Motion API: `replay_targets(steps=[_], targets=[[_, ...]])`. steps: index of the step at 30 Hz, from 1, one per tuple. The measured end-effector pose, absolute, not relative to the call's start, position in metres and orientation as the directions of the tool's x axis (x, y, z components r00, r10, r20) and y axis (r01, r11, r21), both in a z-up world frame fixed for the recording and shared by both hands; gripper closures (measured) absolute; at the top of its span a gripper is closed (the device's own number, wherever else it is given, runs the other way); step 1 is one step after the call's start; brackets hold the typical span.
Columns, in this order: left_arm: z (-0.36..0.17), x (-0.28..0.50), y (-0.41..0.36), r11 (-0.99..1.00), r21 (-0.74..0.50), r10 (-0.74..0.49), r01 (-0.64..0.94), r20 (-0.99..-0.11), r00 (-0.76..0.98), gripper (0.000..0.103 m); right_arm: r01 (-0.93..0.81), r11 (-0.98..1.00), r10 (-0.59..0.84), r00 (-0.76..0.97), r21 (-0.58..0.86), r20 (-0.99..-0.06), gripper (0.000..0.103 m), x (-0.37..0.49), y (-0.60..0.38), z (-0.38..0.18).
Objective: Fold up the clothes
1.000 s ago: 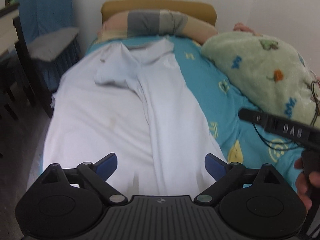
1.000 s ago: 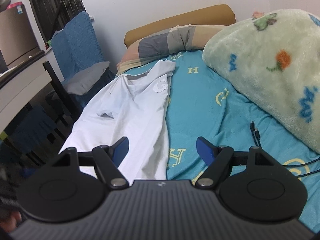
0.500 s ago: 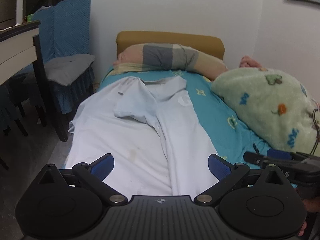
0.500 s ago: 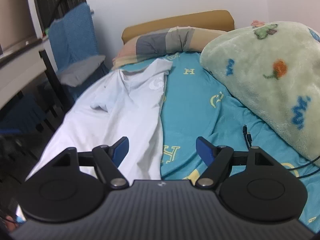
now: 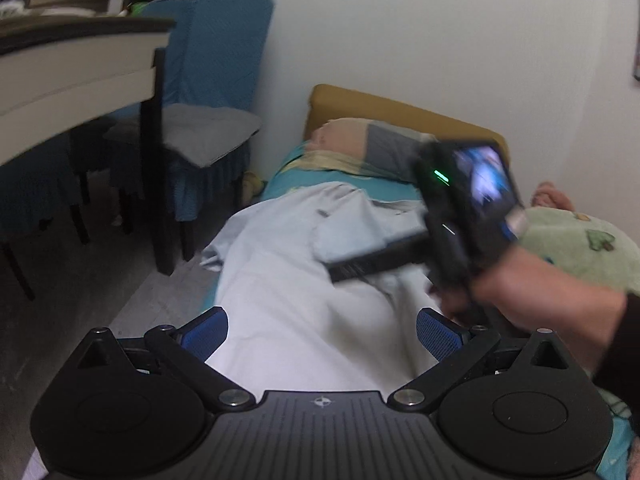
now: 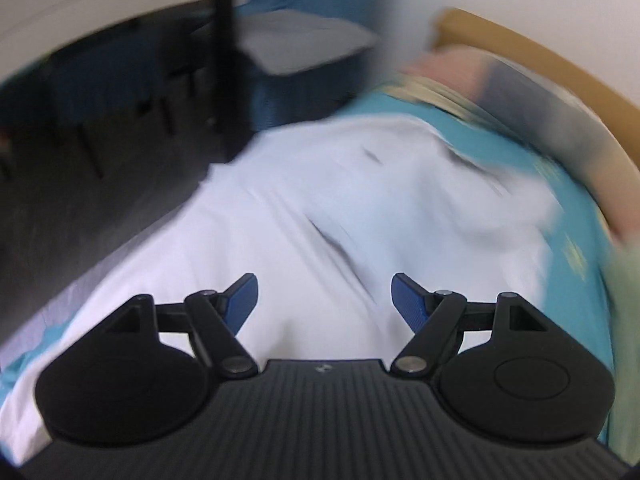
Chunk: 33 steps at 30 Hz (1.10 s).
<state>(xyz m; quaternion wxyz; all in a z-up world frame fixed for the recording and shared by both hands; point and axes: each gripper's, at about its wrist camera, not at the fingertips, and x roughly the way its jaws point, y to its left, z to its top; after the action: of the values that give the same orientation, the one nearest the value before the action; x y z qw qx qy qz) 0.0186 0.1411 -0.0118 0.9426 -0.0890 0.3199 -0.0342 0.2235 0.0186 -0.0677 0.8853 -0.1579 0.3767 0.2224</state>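
Pale-blue garment [image 5: 288, 304] lies lengthwise mid-frame on the teal bed [image 5: 304, 178], seemingly doubled along its right side, though blur hides much, while the left gripper [image 5: 322, 330] and right gripper [image 6: 324, 298] hover spread and empty; any pinch should catch an edge squarely.

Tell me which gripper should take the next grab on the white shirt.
Probably the right gripper. Its open fingers sit low over the middle of the white shirt, out by the folded sleeve. The left gripper is open too, but hangs back at the shirt's near end.
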Motion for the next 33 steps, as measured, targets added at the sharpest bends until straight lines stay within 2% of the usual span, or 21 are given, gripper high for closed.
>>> replay_targets(steps=[6,9,13,16,18,19,20,21,24,29,33], targets=[[-0.046,0.05,0.185,0.955,-0.274,-0.093,-0.116,-0.645,0.758,0.001,-0.677,0.693,0.28,0.568,-0.246,-0.774,0.028,0.3,0.151,-0.109],[-0.06,0.062,0.195,0.949,-0.276,-0.076,-0.154,-0.672,0.736,0.001,-0.726,0.617,0.251,0.548,-0.304,-0.798,0.028,0.327,0.2,-0.143],[-0.079,0.078,0.206,0.941,-0.272,-0.052,-0.203,-0.708,0.704,0.002,-0.765,0.503,0.15,0.536,-0.403,-0.831,0.028,0.352,0.246,-0.194],[-0.091,0.088,0.211,0.94,-0.25,-0.031,-0.23,-0.738,0.674,0.002,-0.758,0.419,0.058,0.572,-0.5,-0.818,0.028,0.361,0.266,-0.226],[-0.097,0.093,0.212,0.937,-0.251,-0.034,-0.241,-0.755,0.655,0.002,-0.735,0.433,0.041,0.594,-0.522,-0.803,0.031,0.365,0.265,-0.228],[-0.099,0.093,0.214,0.935,-0.253,-0.033,-0.248,-0.759,0.65,0.002,-0.723,0.447,0.041,0.605,-0.527,-0.795,0.048,0.367,0.264,-0.227],[-0.099,0.094,0.215,0.934,-0.249,-0.025,-0.255,-0.76,0.649,0.002,-0.711,0.46,0.041,0.616,-0.532,-0.787,0.085,0.368,0.262,-0.226],[-0.099,0.094,0.216,0.934,-0.242,-0.013,-0.263,-0.76,0.65,0.002,-0.695,0.477,0.049,0.632,-0.538,-0.773,0.095,0.368,0.259,-0.222],[-0.1,0.096,0.218,0.935,-0.215,0.027,-0.281,-0.747,0.664,0.002,-0.628,0.552,0.119,0.71,-0.548,-0.694,0.093,0.358,0.234,-0.191],[-0.085,0.086,0.221,0.913,-0.284,0.013,-0.292,-0.697,0.717,0.002,-0.438,0.786,0.224,0.86,-0.437,-0.458,0.094,0.333,0.149,-0.1],[-0.069,0.071,0.207,0.931,-0.286,-0.007,-0.225,-0.634,0.774,0.002,-0.264,0.918,0.181,0.943,-0.295,-0.28,0.094,0.316,0.059,-0.05]])
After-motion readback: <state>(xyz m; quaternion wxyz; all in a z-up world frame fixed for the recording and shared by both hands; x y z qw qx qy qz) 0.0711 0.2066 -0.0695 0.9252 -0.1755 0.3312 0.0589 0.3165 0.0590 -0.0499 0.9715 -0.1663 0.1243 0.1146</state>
